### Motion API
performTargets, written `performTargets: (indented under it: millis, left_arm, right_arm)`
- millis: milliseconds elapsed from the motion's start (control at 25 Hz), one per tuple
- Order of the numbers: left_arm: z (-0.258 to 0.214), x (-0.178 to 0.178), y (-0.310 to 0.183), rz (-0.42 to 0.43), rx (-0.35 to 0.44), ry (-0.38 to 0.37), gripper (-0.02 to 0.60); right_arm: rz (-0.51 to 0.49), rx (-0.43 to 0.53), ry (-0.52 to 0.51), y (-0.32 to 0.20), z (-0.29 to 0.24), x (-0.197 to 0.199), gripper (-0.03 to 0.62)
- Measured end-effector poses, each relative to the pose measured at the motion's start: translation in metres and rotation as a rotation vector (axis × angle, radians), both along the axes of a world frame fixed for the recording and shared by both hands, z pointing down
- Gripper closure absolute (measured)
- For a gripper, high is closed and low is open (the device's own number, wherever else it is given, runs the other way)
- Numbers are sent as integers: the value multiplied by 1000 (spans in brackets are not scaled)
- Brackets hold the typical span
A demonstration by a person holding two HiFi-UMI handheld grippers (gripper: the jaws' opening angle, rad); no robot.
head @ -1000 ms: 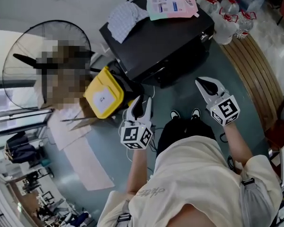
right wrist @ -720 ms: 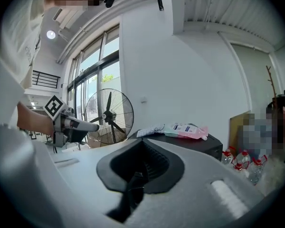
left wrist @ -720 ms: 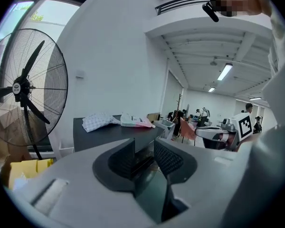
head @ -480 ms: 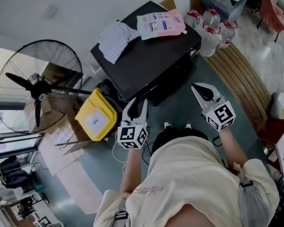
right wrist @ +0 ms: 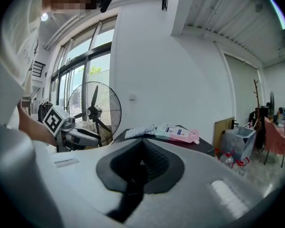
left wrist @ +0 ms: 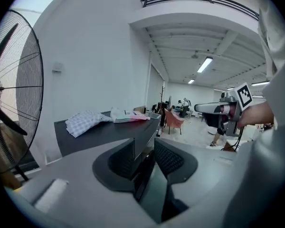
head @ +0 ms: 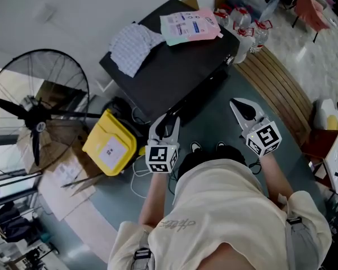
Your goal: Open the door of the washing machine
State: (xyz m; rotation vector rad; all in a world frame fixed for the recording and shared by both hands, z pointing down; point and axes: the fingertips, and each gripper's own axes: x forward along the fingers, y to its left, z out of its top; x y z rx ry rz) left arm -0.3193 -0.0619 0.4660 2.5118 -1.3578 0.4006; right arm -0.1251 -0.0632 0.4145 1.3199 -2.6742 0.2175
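Approaching the machine is the step in hand; no contact with the door has been made. The black box-shaped washing machine (head: 174, 66) stands directly ahead of the person, against the white wall, with its dark front face turned toward the feet. A checked cloth (head: 132, 45) and a pink-and-green printed pouch (head: 188, 26) lie on its flat top.

The left gripper (head: 167, 121) hovers just beside the machine's lower front corner. Its jaws stand apart, and nothing is between them. In the left gripper view they frame the front edge of the machine's top (left wrist: 109, 132). The right gripper (head: 239, 106) is held above the grey floor, to the right of the machine and apart from it. Its jaws are together and hold nothing.

A yellow plastic bin (head: 110, 145) sits on the floor just left of the left gripper, and a large black floor fan (head: 36, 114) stands beyond it.

The door outline and its handle cannot be made out in any view, as the front face is seen too steeply. The next move probably calls for lowering a gripper to the front face, locating the door edge or handle, closing on it or hooking it, and pulling outward. The left gripper appears better placed, being nearer and already parted.
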Motion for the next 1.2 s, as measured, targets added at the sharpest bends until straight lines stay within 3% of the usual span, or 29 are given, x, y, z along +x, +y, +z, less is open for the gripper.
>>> performTargets:
  millis: [200, 440, 840, 1000, 1200]
  left_arm:
    - [27, 5, 5, 68, -45, -12, 436]
    - [87, 18, 20, 109, -165, -56, 436]
    - [239, 31, 21, 141, -401, -178, 428]
    - [306, 24, 14, 114, -496, -228, 426]
    - [341, 19, 5, 89, -544, -251, 425]
  right_arm:
    - [3, -32, 27, 6, 7, -17, 592]
    - [-23, -91, 35, 5, 26, -20, 592]
    - [6, -215, 90, 11, 67, 22, 592]
    - [24, -272, 124, 28, 83, 41, 592]
    - [51, -315, 148, 40, 93, 59, 592]
